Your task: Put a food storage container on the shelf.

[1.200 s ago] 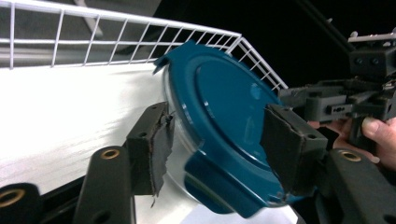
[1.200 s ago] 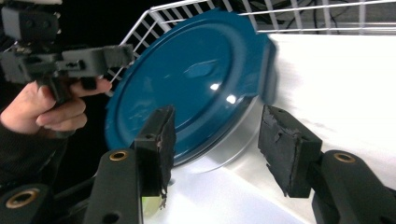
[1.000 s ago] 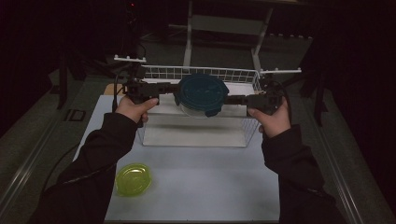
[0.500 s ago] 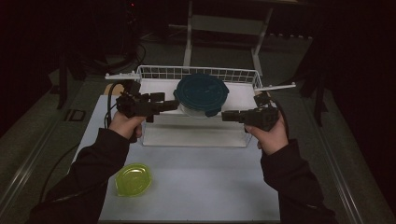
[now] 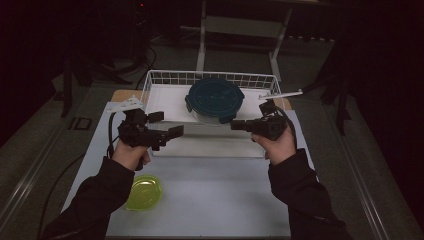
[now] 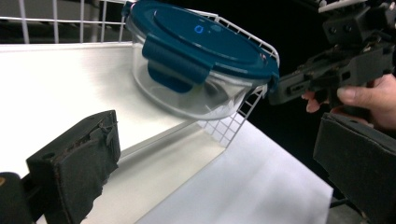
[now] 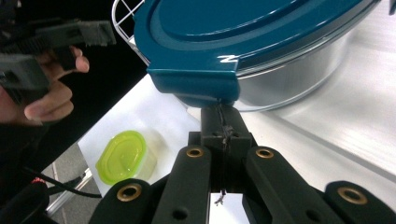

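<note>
Having drawn back from the lidded glass container (image 5: pixel 214 100), which rests in the wire basket (image 5: pixel 150 82), the left tool (image 5: pixel 170 133) gapes wide while the right tool (image 5: pixel 235 124) is pressed closed, suggesting placement is done.

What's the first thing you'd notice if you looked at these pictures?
The round glass container with the dark blue lid, sitting in the white wire basket at the far side of the table. Nearer, the left gripper is wide open and the right gripper is pinched shut. A small yellow-green container sits near the left sleeve.
</note>
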The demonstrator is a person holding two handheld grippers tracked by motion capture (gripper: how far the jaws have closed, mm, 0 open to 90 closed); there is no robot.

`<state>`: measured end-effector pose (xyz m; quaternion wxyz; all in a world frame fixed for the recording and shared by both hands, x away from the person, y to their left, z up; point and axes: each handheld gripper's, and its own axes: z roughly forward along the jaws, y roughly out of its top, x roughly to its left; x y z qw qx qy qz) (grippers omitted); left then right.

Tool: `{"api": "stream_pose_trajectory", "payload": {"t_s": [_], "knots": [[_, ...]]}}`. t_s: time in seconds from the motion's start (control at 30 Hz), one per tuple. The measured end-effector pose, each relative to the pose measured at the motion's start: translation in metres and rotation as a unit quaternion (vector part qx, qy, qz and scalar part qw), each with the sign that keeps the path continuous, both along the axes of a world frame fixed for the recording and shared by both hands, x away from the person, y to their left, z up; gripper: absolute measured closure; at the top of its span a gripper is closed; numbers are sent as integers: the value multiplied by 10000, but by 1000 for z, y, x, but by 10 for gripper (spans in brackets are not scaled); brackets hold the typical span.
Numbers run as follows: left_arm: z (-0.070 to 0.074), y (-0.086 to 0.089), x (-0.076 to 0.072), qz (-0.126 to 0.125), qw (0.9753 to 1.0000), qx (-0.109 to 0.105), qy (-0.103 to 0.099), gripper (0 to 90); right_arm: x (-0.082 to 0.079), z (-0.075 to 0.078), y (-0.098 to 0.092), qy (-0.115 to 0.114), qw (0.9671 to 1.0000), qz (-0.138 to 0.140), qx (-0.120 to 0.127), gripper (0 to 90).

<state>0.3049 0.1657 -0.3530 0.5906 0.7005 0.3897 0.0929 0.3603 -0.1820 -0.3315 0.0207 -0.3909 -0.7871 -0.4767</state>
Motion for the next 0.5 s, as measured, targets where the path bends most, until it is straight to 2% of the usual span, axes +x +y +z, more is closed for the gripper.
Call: {"api": "stream_pose_trajectory", "payload": {"t_s": [0.17,0.37,0.5], "knots": [[-6,3,-7,77,9998,112,-128,2,6,0,6,36,10000,-25,55,899],[-8,1,-14,43,9993,297,-242,3,15,-1,14,53,9998,-101,139,899],[-11,2,-17,17,9991,310,-299,3,19,-2,16,74,9997,-130,182,899]]}}
